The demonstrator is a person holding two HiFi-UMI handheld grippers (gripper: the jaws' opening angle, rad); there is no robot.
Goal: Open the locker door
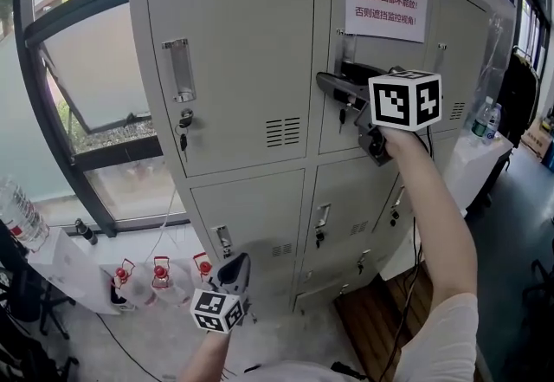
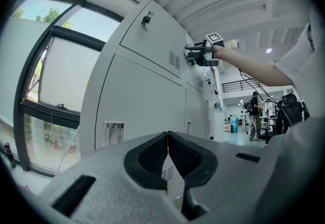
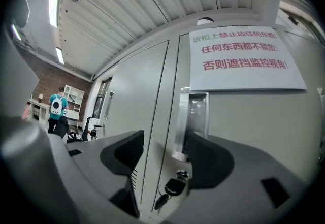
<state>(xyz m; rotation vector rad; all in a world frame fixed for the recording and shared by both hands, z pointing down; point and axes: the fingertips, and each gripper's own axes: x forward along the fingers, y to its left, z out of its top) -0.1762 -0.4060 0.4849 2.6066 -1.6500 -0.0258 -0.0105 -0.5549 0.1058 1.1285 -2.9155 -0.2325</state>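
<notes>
The left claw hung low in front of the bottom lockers with its pads pressed together on nothing, so it posed no risk. The danger sat with the right claw, raised to the upper row with its jaws apart. Its left jaw lay over the neighbouring door, across the seam. If it closed from there, it would likely scrape that panel or pinch the door edge and miss the pull. The handle, a shiny upright pull, stood hard by the right jaw and off the middle of the gap, so a squeeze could catch only its rim and slip when tugged. Below it a key hung in the lock and could be knocked by a dropping claw.

The locker door, under the paper notice, was shut. It lay straight ahead of the right claw and mostly to its right. Whether the right jaw touched the handle could not be told.
</notes>
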